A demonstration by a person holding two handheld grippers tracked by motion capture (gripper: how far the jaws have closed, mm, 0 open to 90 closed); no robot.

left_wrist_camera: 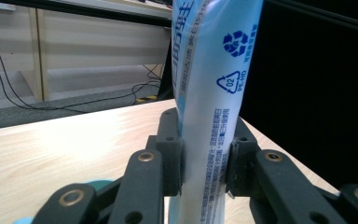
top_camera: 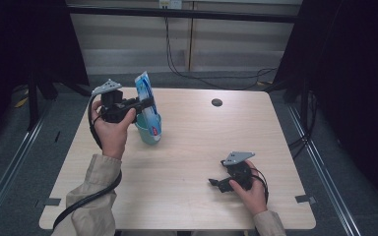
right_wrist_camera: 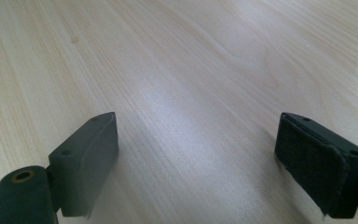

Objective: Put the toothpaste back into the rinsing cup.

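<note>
The left gripper [top_camera: 145, 104] is clamped on the blue-and-white plastic toothpaste tube [top_camera: 147, 105] standing in the teal plastic cup [top_camera: 149, 132] (placing seems almost finished, release is next), while the right gripper [top_camera: 215, 183] rests wide apart on the wooden table [top_camera: 197, 147].

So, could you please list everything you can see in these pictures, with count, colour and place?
tube: one, blue and white with printed text, held upright, lower end in the cup
cup: one, teal, on the table's left half, by the left hand
table: one, light wood, centre of the high view
hole: one, dark, round, near the table's far edge
cables: several, black, on the floor beyond the table
left hand-held gripper: one, black, jaws clamped on the tube
right hand-held gripper: one, black, jaws apart, low over the table's near right part
sleeves: two, beige, at the bottom edge
</note>
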